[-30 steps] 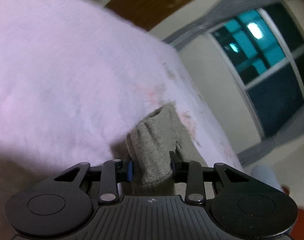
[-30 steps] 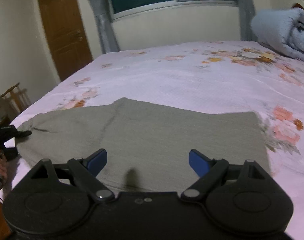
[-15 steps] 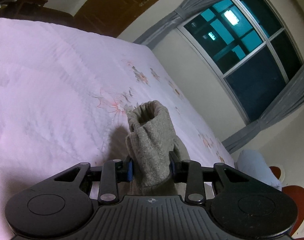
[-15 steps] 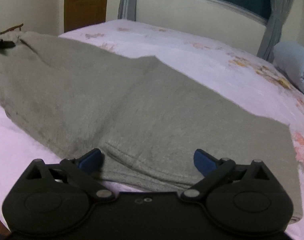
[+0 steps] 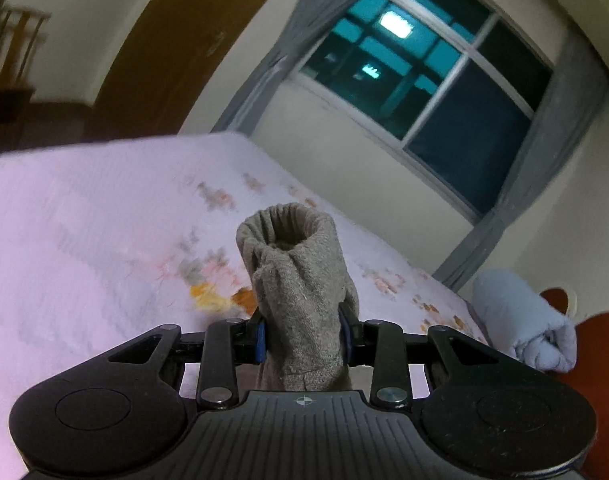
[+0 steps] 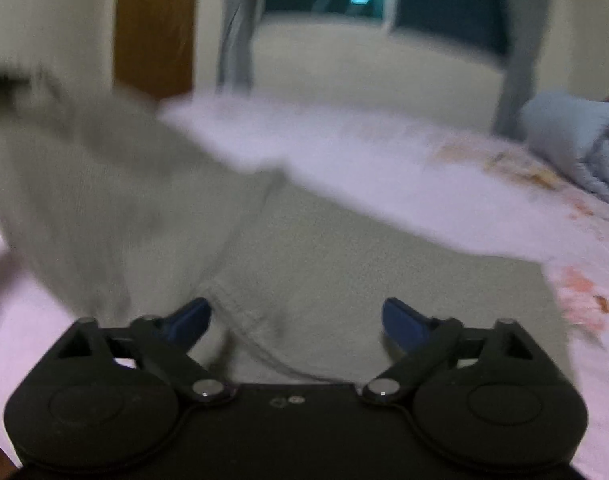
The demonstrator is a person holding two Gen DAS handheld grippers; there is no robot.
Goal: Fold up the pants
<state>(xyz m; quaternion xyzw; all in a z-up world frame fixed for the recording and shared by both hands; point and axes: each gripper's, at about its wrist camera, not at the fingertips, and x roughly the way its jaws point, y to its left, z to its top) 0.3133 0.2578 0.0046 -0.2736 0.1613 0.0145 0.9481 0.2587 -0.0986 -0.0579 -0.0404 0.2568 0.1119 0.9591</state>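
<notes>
Grey pants (image 5: 300, 292) clamped in left gripper (image 5: 302, 334)

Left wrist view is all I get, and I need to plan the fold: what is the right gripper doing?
Observer: The right gripper is open, over the pants, gripping nothing.
Operator: Are the pants flat?
Observer: The near part lies on the bed; the far left end is lifted.
Operator: My left gripper pinches a bunched cuff. Anything else nearby?
Observer: A rolled blue blanket sits at the bed's far right.
</notes>
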